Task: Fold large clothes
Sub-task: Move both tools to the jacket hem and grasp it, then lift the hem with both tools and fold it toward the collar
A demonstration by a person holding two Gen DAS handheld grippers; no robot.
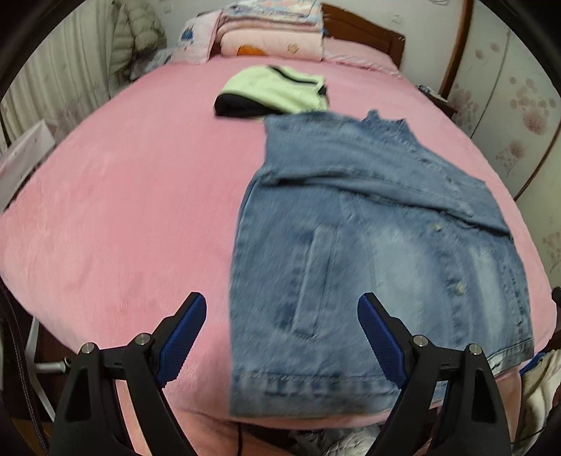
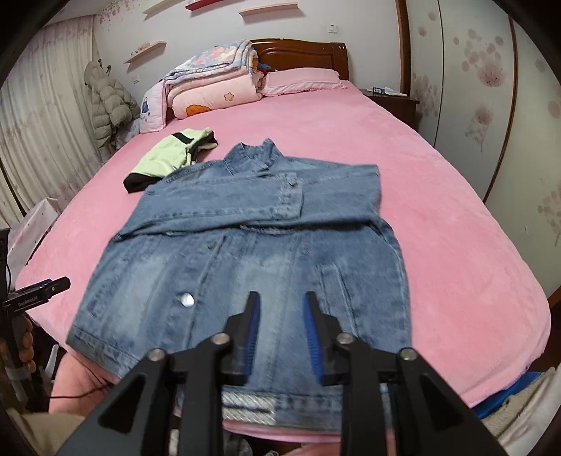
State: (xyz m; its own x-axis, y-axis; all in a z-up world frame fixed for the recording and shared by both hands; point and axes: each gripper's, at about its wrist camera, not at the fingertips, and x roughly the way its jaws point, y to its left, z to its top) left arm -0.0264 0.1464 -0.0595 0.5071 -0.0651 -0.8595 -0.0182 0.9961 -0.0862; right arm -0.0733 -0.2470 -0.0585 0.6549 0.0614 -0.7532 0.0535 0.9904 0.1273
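Note:
A blue denim jacket [image 1: 378,228] [image 2: 252,252] lies flat, front up, on the pink bed [image 1: 122,210] [image 2: 455,210], collar towards the headboard and hem at the near edge. Both sleeves are folded across its chest. My left gripper [image 1: 280,301] hovers open and wide over the hem's left corner, with nothing between its fingers. In the right wrist view, my right gripper [image 2: 281,296] hangs over the lower middle of the jacket, its jaws a little apart and empty. A hand [image 2: 24,343] holding a black handle shows at that view's left edge.
A folded green and black garment [image 1: 277,91] [image 2: 168,158] lies beyond the jacket's collar. Stacked quilts [image 1: 270,31] [image 2: 214,84] and a pink pillow [image 2: 301,80] sit by the wooden headboard. A nightstand [image 2: 392,98] stands right of the bed, and a puffy coat [image 2: 108,101] hangs left.

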